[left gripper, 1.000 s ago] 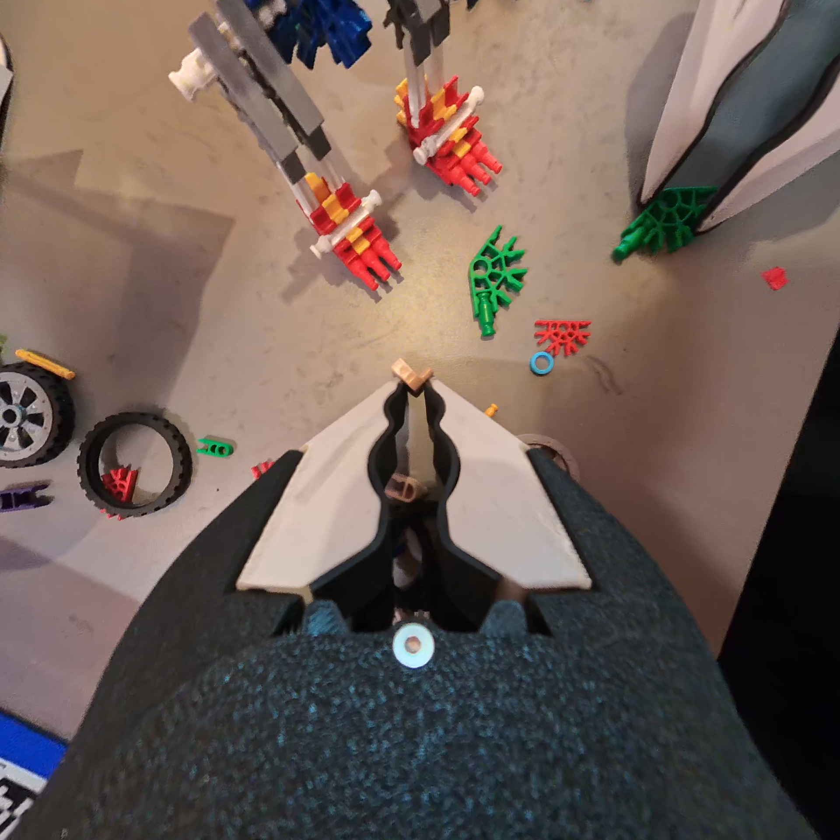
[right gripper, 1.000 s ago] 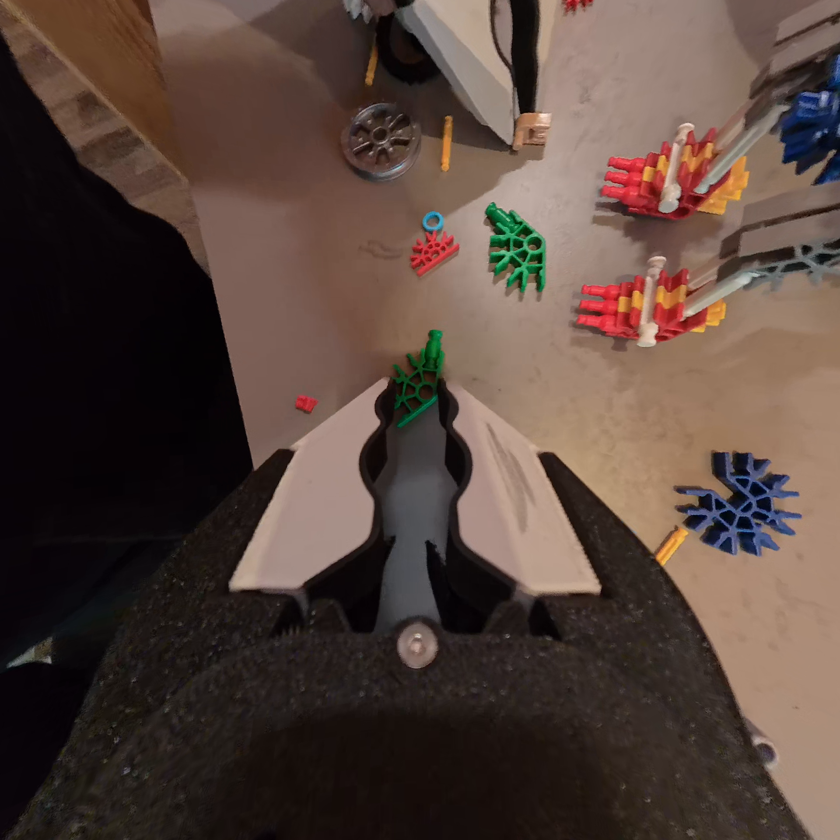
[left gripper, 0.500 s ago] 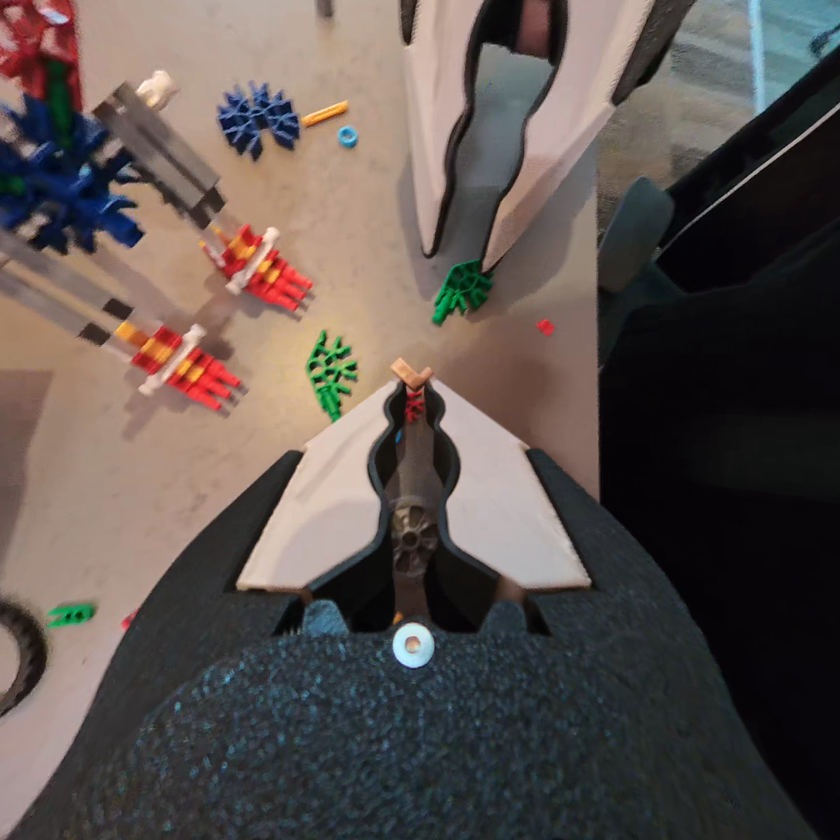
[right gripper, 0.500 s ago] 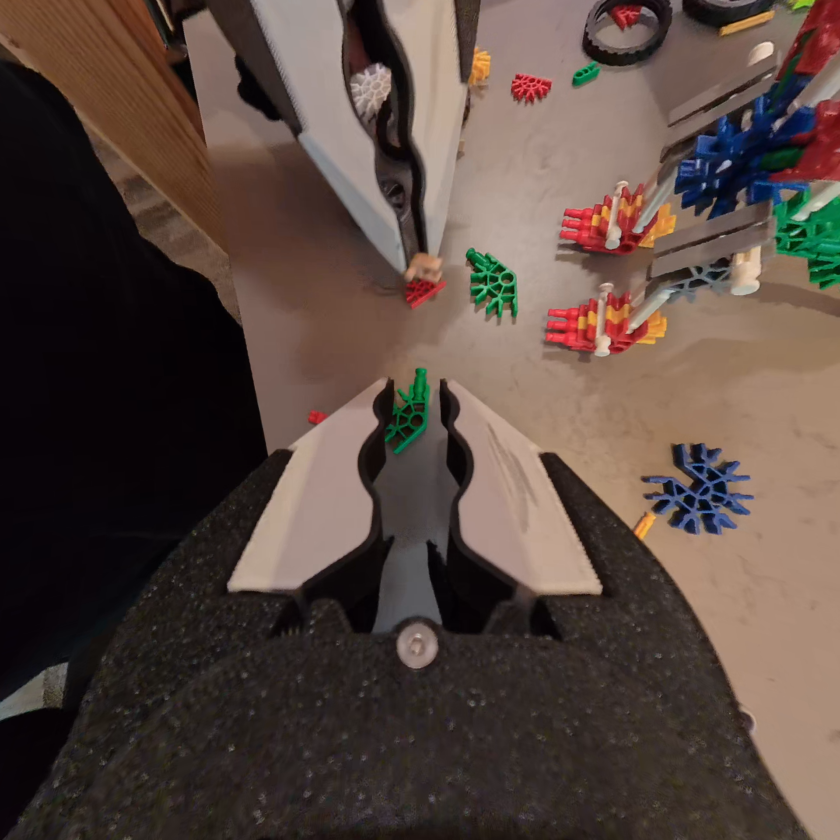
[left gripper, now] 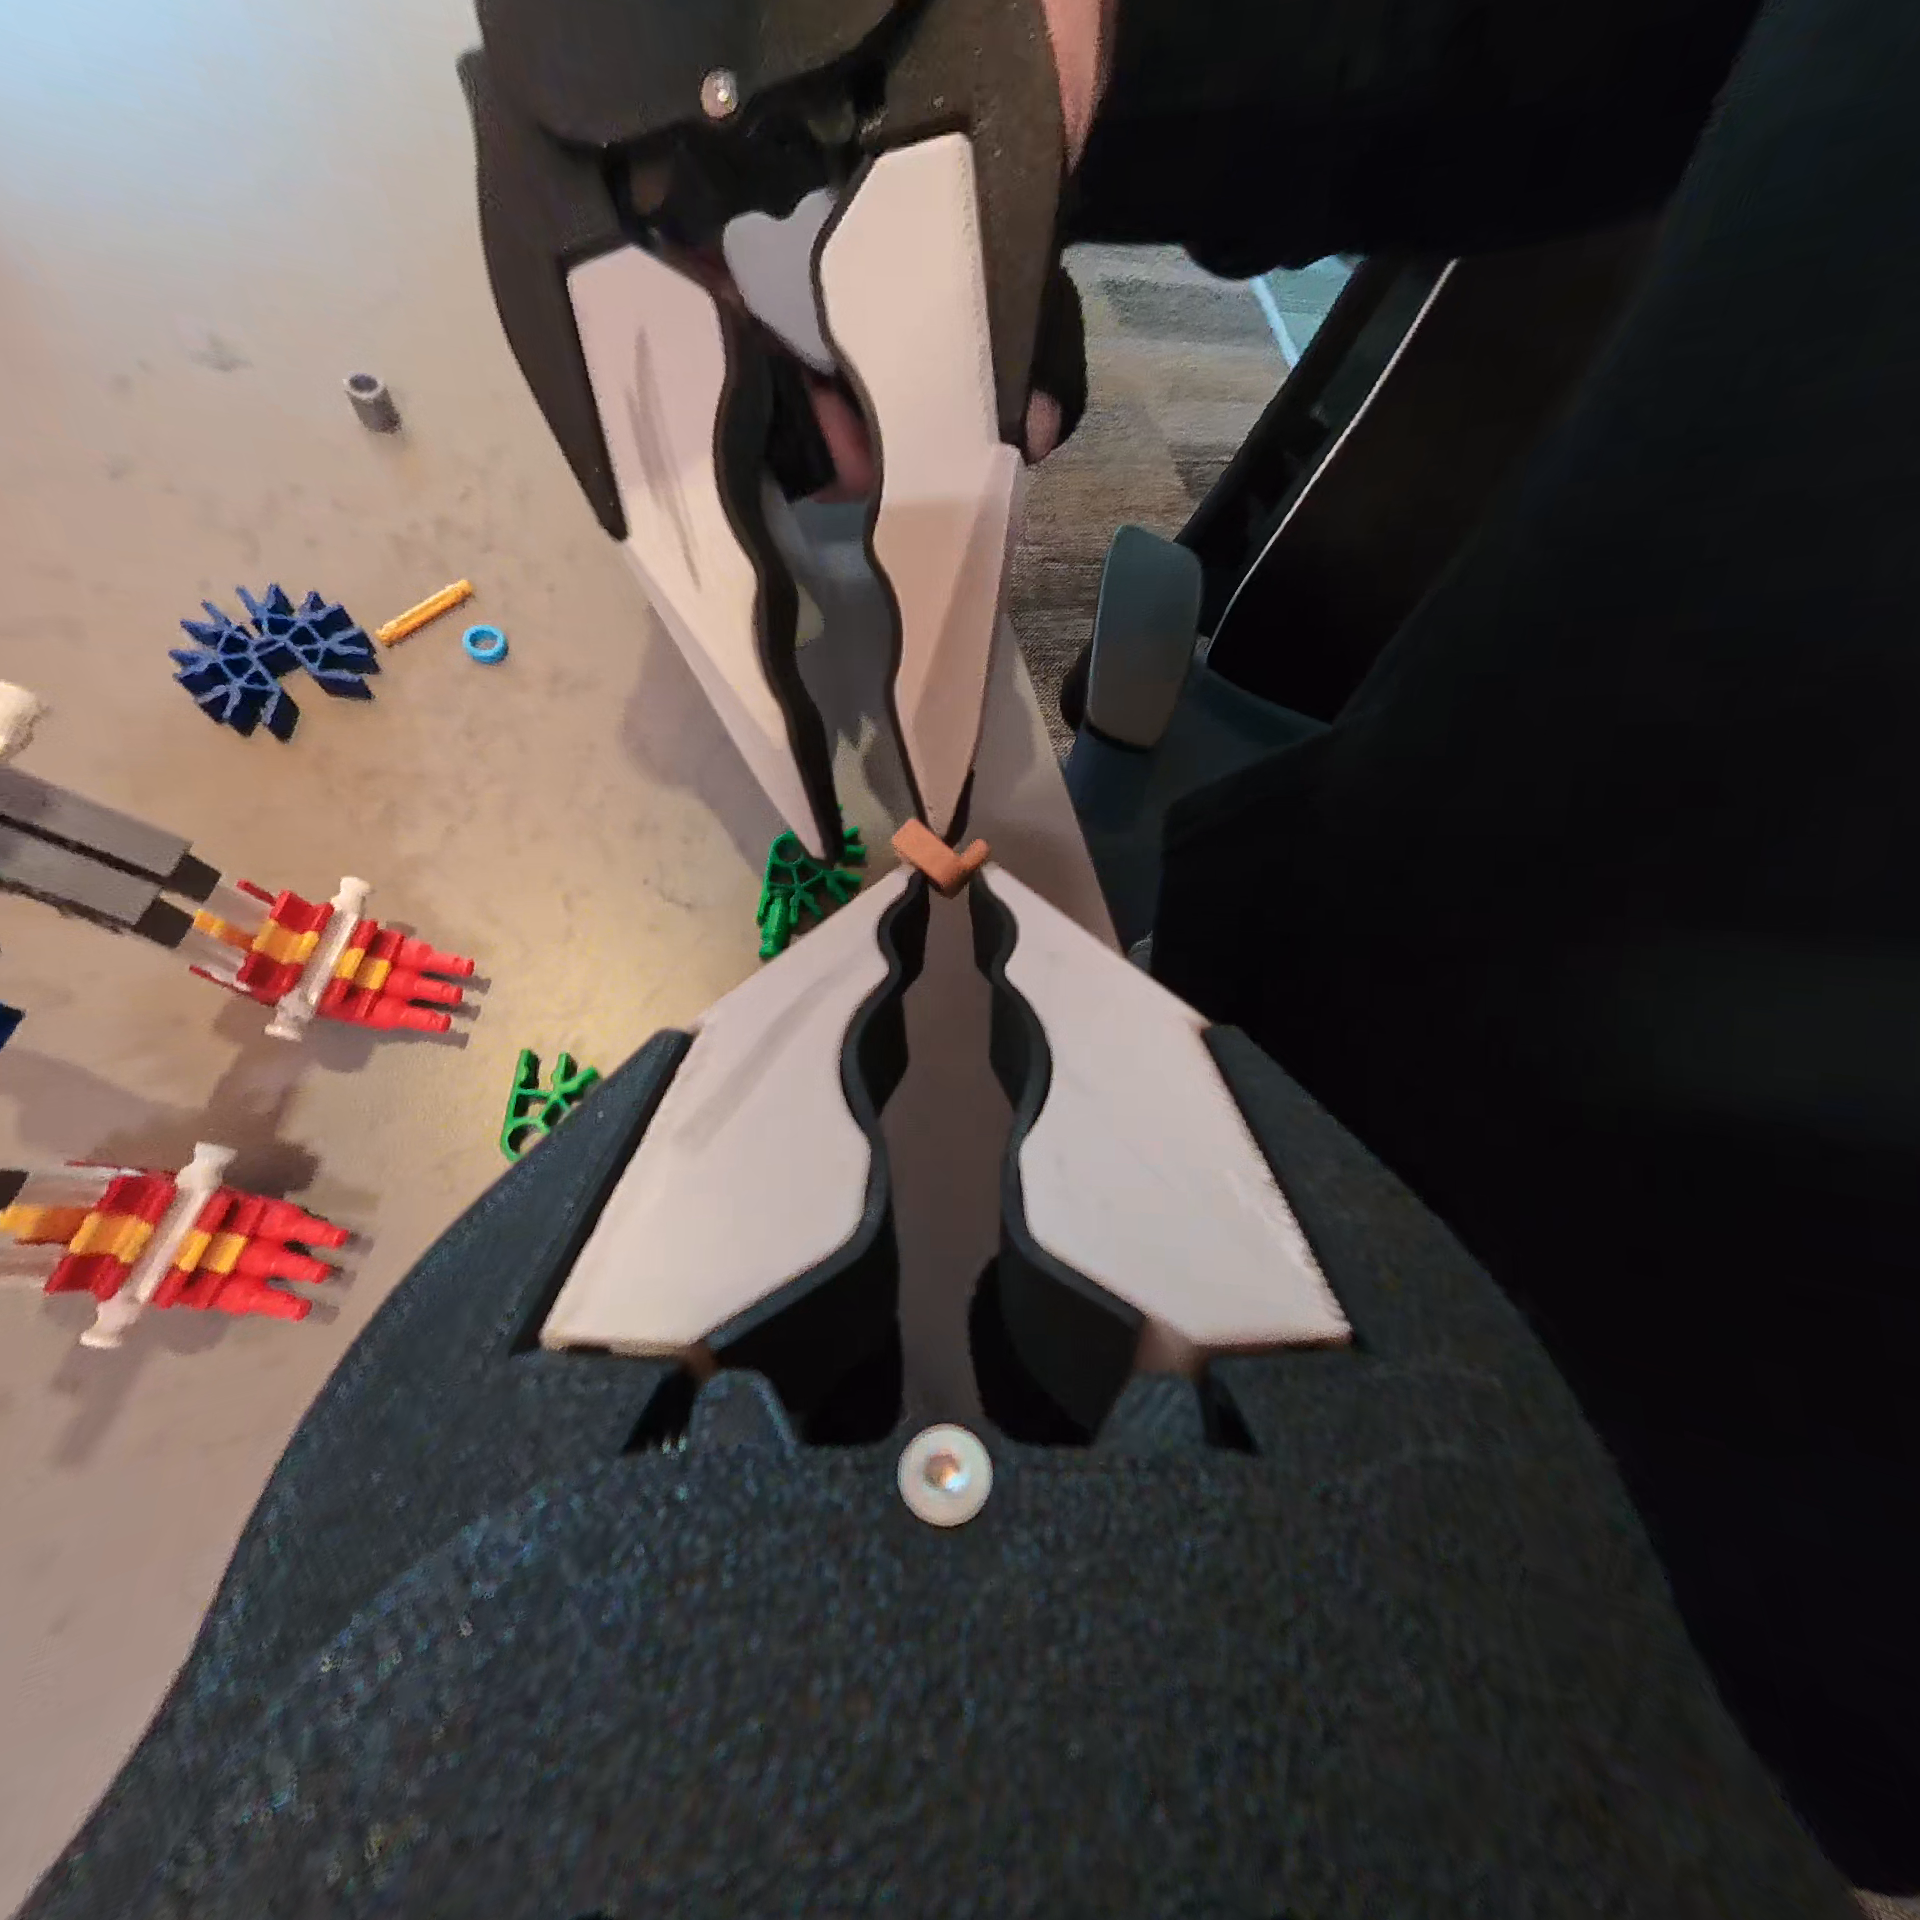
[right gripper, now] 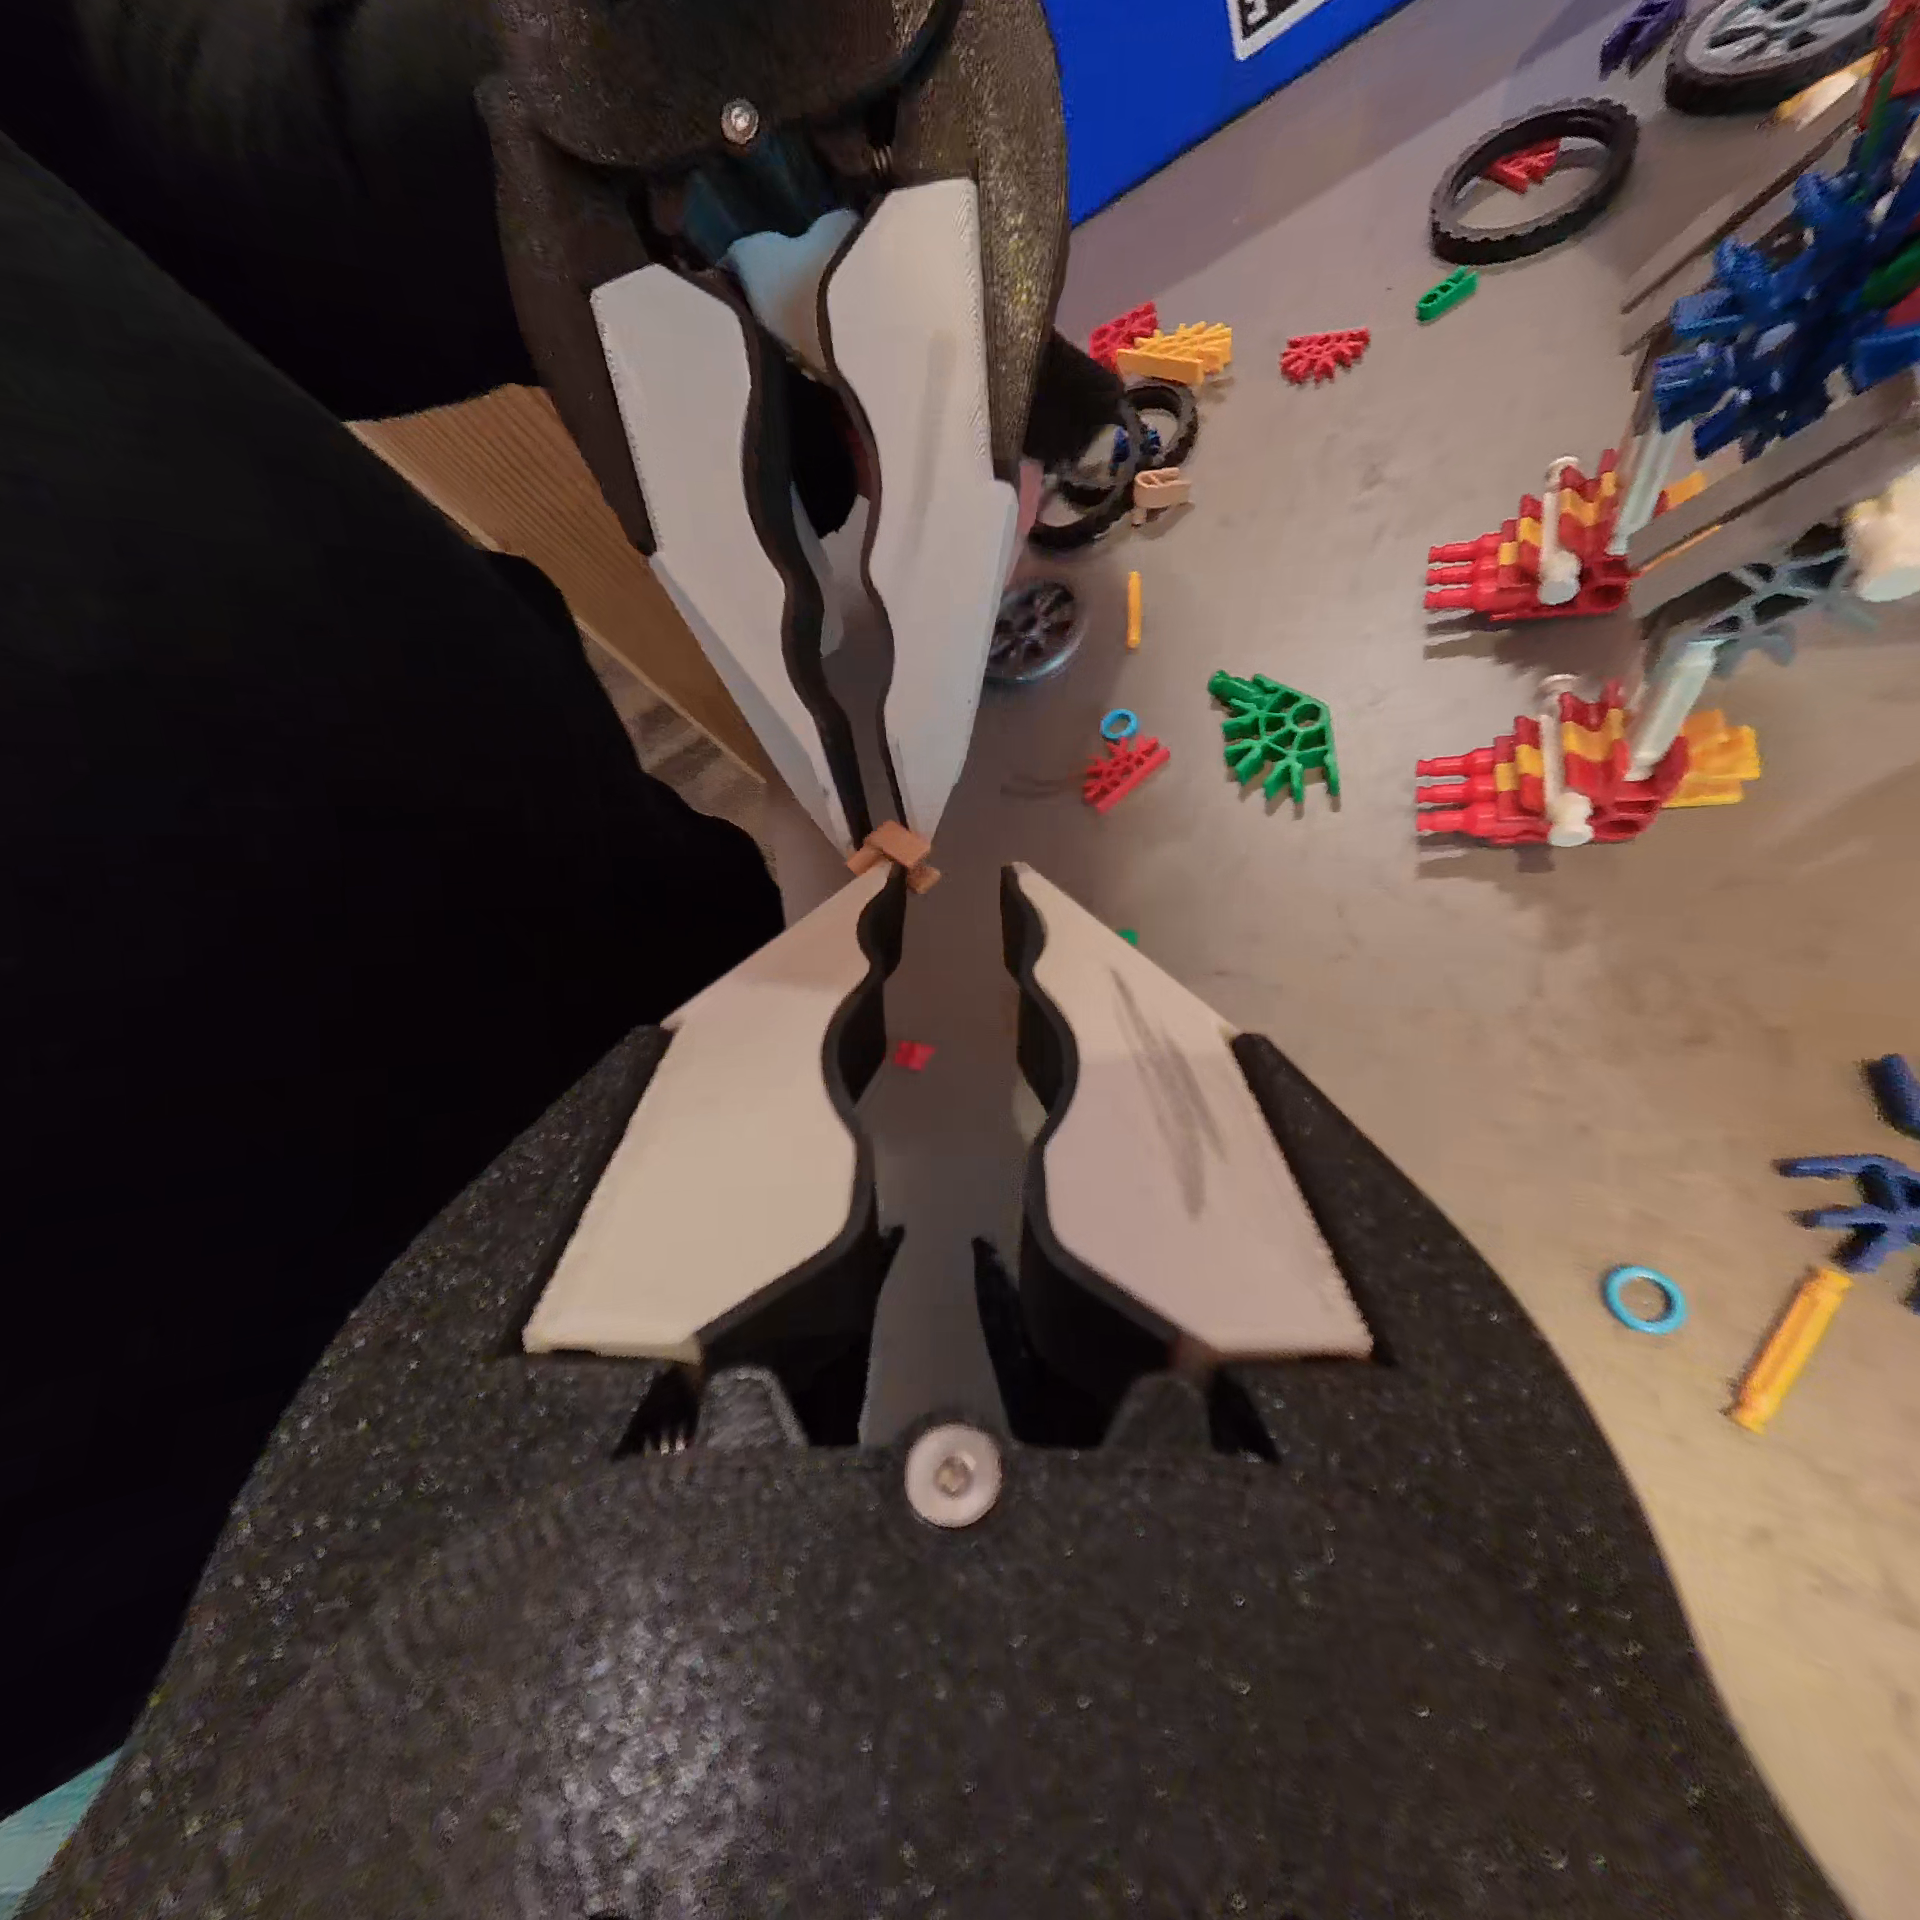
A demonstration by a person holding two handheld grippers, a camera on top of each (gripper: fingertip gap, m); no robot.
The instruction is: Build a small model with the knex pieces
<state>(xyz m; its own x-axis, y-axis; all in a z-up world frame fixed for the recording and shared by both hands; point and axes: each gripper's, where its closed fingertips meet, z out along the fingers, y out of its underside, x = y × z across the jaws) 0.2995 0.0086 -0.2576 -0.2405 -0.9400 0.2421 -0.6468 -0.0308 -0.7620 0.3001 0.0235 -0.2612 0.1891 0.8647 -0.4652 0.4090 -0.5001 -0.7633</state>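
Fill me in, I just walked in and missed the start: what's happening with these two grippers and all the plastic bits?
A person holds a gripper in each hand over a table strewn with construction-toy pieces. The left gripper is shut on a small tan clip at its tips. The right gripper faces it tip to tip, open and empty, with one fingertip right by the clip. A green connector sits at the right gripper's tips.

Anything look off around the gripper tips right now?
The right gripper is open and empty: a green connector sits outside its jaws, by one fingertip. The left gripper pinches a tan clip.
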